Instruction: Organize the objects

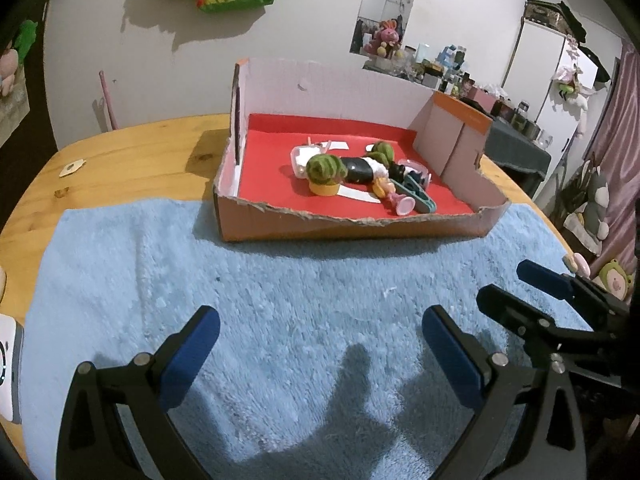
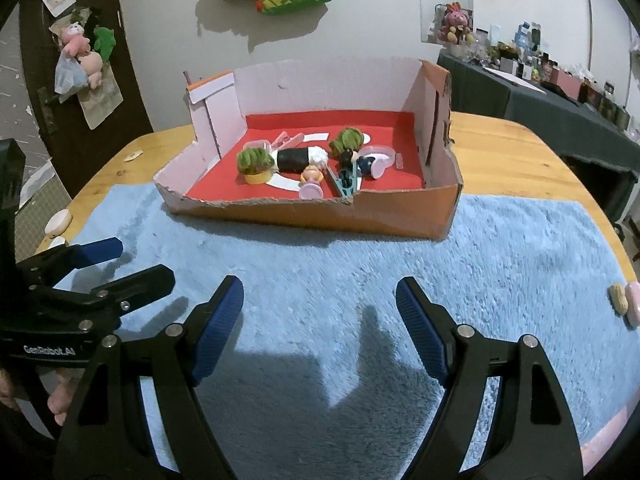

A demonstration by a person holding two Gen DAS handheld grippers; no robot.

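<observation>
A cardboard box (image 1: 352, 226) with a red floor stands at the far edge of the blue towel (image 1: 280, 300); it also shows in the right wrist view (image 2: 320, 214). Inside lie a fuzzy green plant in a yellow pot (image 1: 325, 172) (image 2: 254, 163), a black-and-white cylinder (image 1: 362, 170) (image 2: 300, 160), a pink doll figure (image 1: 394, 196) (image 2: 311, 182), a teal clip (image 1: 420, 196) (image 2: 344, 186) and a second green plant (image 2: 347, 140). My left gripper (image 1: 320, 328) is open and empty above the towel. My right gripper (image 2: 320, 300) is open and empty beside it.
Small pink and tan pieces (image 2: 626, 300) lie at the towel's right edge. A cream round piece (image 2: 58, 220) sits on the wooden table (image 1: 120, 156) at the left. A white device (image 1: 10, 368) is at the left edge.
</observation>
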